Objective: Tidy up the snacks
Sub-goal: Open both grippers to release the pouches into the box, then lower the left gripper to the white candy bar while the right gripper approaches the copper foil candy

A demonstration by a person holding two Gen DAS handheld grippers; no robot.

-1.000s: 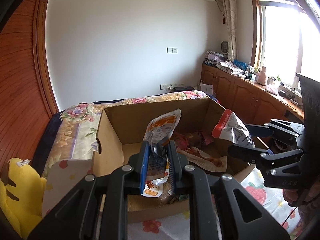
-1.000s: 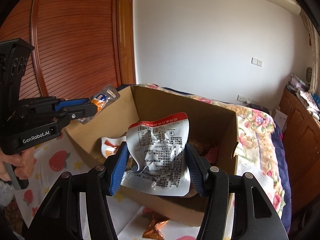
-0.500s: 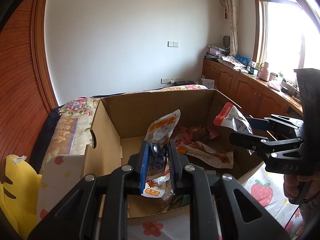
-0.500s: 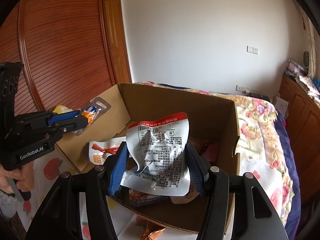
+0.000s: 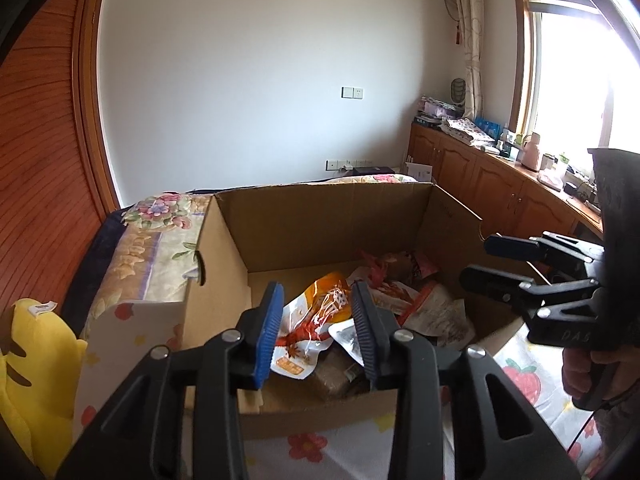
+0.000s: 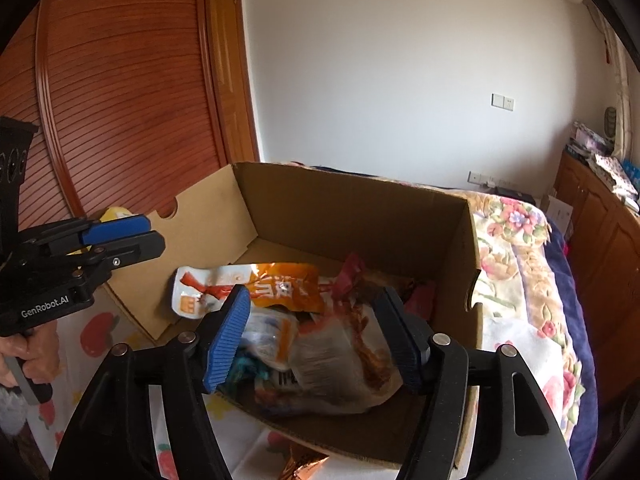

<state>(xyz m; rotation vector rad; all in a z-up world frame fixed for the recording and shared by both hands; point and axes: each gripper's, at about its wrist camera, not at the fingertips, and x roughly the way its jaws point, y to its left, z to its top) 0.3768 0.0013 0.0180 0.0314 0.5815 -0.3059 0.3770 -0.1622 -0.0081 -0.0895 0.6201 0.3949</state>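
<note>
Two grippers hang over an open box (image 5: 320, 220) on a bed (image 5: 152, 248). At nine o'clock, the left gripper (image 5: 316, 320) is opening, nothing pinched; an orange packet (image 5: 316, 312) lies below in the box. At three o'clock, the right gripper (image 6: 316, 332) is opening too, a blurred packet (image 6: 332, 364) between its pads, touching neither. Other snacks (image 5: 400, 280) fill the box floor.

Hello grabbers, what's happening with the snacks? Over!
Left gripper and right gripper both opening, nothing held. Snack packets lie loose in the box. Nothing in the way.
</note>
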